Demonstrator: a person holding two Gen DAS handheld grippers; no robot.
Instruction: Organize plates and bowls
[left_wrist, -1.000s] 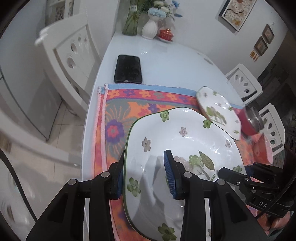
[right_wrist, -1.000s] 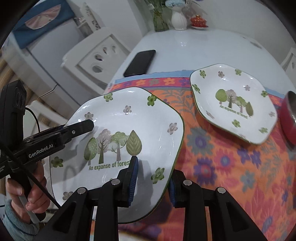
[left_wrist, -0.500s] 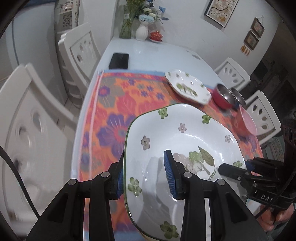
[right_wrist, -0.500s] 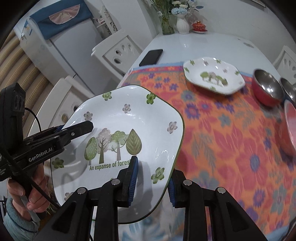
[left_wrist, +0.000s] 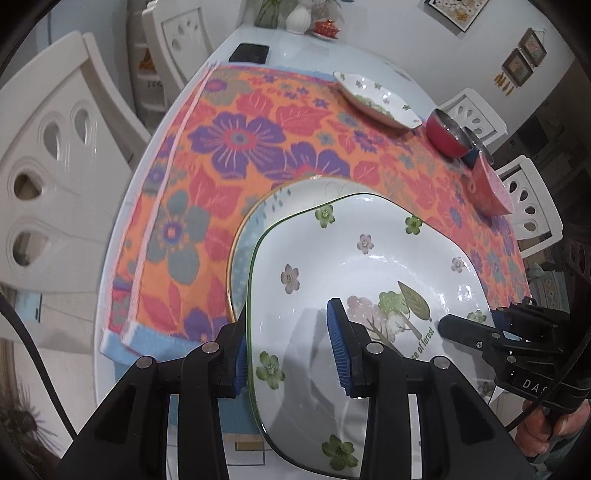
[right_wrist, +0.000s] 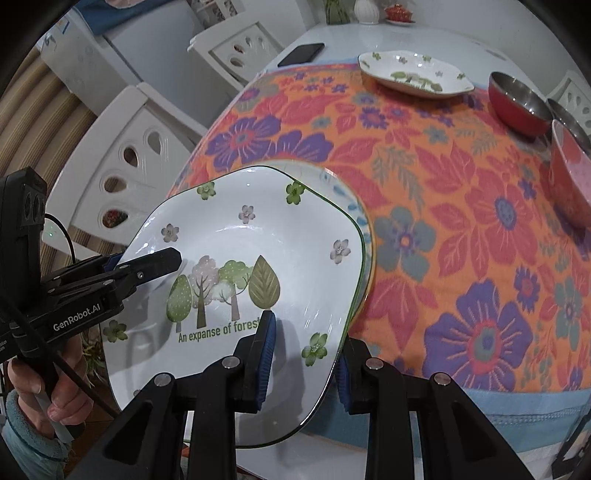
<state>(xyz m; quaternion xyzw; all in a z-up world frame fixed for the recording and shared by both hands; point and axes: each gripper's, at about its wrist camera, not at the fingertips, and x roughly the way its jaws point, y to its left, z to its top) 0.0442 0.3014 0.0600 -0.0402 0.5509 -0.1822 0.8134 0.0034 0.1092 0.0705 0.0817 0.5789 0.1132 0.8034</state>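
Both my left gripper (left_wrist: 290, 347) and right gripper (right_wrist: 304, 362) clamp the forest plate (right_wrist: 258, 236) by opposite rims. I hold it above a blue-patterned plate (left_wrist: 255, 221) on the floral cloth (left_wrist: 229, 147).

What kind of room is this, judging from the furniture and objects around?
Most likely a home dining room. A white table carries a flowered cloth, white dining chairs stand around it, and a vase of flowers and framed pictures on the wall suggest a household.
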